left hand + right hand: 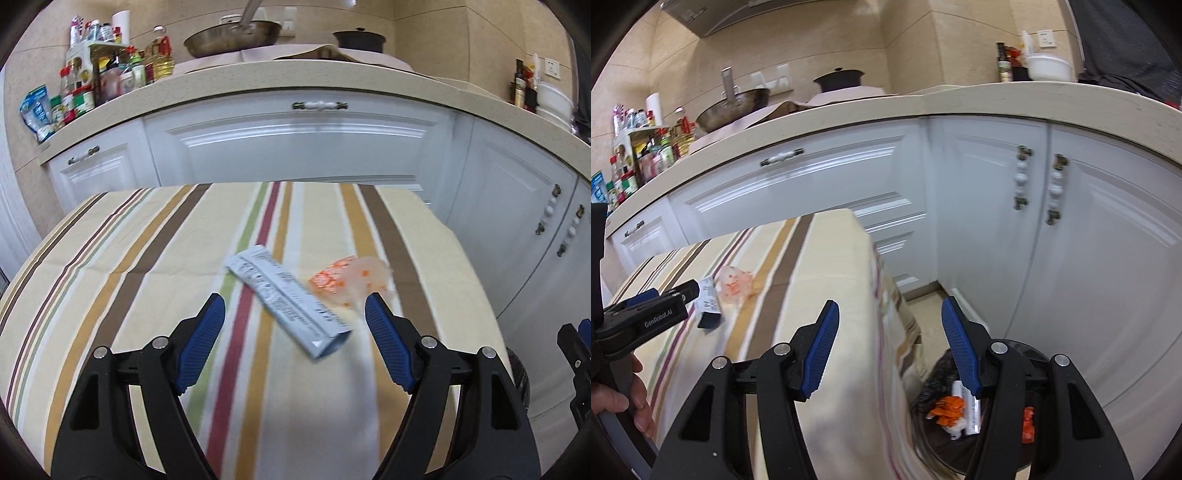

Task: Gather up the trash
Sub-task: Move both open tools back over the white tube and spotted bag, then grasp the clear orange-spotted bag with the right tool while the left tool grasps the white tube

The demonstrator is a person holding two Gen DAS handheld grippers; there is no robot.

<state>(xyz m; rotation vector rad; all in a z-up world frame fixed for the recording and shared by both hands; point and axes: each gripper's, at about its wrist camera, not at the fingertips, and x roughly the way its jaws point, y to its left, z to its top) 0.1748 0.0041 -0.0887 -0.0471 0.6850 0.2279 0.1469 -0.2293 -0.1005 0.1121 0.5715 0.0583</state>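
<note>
A long pale blue printed wrapper [286,295] lies slantwise on the striped tablecloth [147,258]. A clear wrapper with orange print [345,278] lies just right of it. My left gripper [295,306] is open and empty, its jaws either side of the blue wrapper's near end, above the cloth. My right gripper [890,314] is open and empty, held past the table's right edge above a black-lined trash bin [938,384] on the floor. Orange and white wrappers [947,408] lie in the bin. The left gripper [661,314] and the orange wrapper [735,282] show in the right wrist view.
White kitchen cabinets [295,147] and a beige countertop [280,79] stand behind the table. A pan [232,37], a black pot [360,37] and several bottles [110,77] stand on the counter. The table's right edge [875,295] drops beside the bin.
</note>
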